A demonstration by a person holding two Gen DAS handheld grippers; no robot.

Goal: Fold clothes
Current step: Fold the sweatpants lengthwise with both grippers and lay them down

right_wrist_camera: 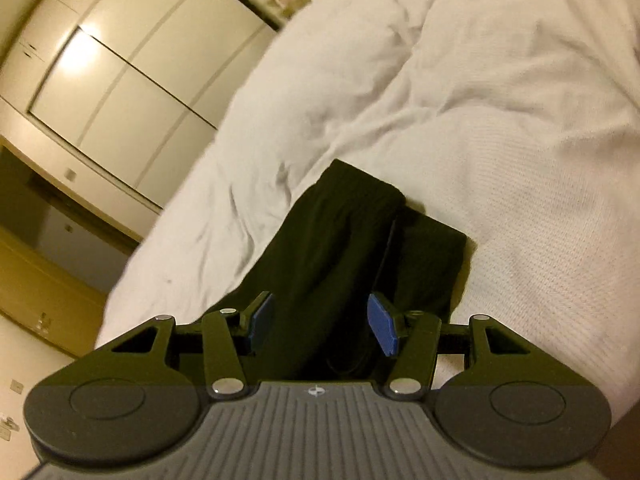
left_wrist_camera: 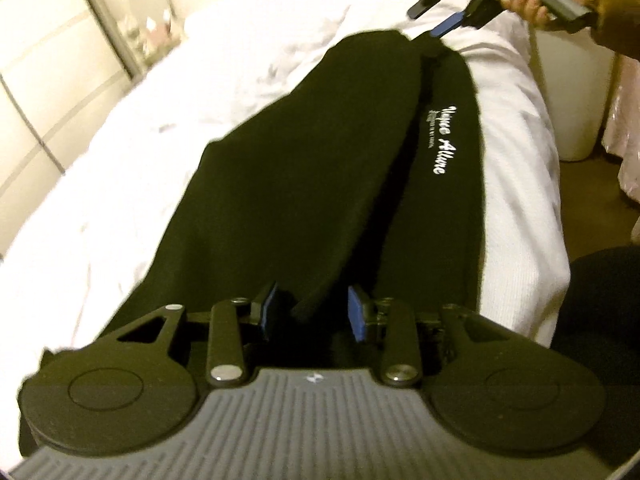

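Black trousers [left_wrist_camera: 320, 152] with white script lettering lie lengthwise on a white bed [left_wrist_camera: 120, 184], the two legs side by side. My left gripper [left_wrist_camera: 314, 312] is open over the near end of the trousers, blue pads either side of a fabric ridge. My right gripper [left_wrist_camera: 436, 20] shows at the far end of the trousers, held by a hand. In the right wrist view the right gripper [right_wrist_camera: 320, 324] is open over the trousers [right_wrist_camera: 340, 248], its blue pads apart with black fabric between them.
White wardrobe doors [right_wrist_camera: 120, 80] stand beyond the bed. A small round mirror and clutter [left_wrist_camera: 150, 12] sit on a surface at the far left. A white bin [left_wrist_camera: 580, 108] and pink fabric [left_wrist_camera: 624, 128] are right of the bed.
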